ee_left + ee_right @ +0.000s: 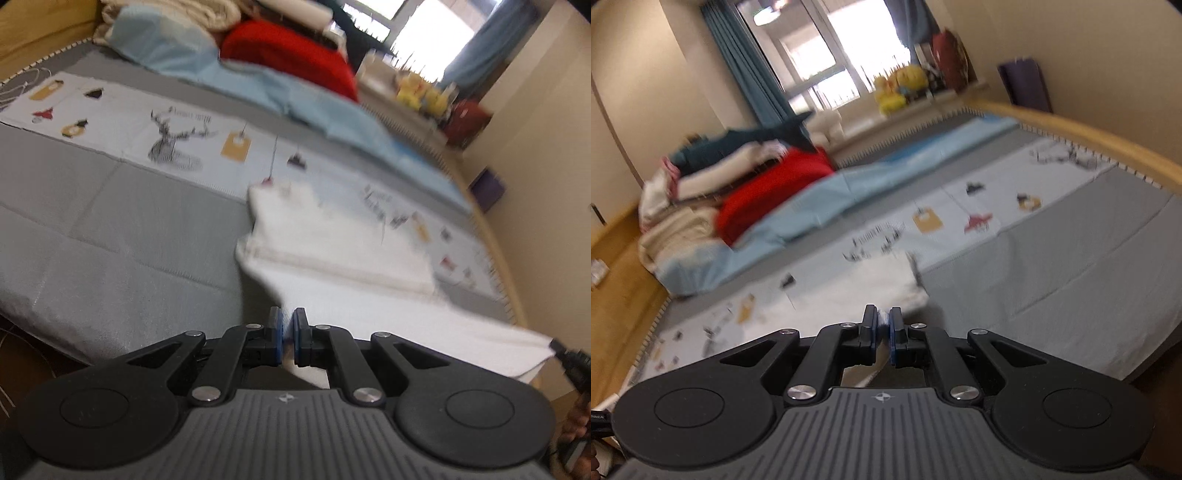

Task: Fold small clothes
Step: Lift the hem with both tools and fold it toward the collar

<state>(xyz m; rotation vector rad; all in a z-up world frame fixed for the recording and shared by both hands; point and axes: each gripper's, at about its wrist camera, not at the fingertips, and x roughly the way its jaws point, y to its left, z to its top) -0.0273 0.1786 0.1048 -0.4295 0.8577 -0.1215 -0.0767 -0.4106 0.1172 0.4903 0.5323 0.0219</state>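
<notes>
mid-fold: left tongs and right tongs each clamp an edge of the white garment over the bed. next, i'd judge, lay the held edge across evenly.

Print on the patterned sheet is too blurred to read.

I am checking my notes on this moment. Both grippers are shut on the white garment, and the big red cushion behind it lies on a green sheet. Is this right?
Not quite: the sheet under the red cushion is light blue, not green, as the right wrist view shows. The rest holds: the left gripper and the right gripper are each shut on the white garment.
</notes>
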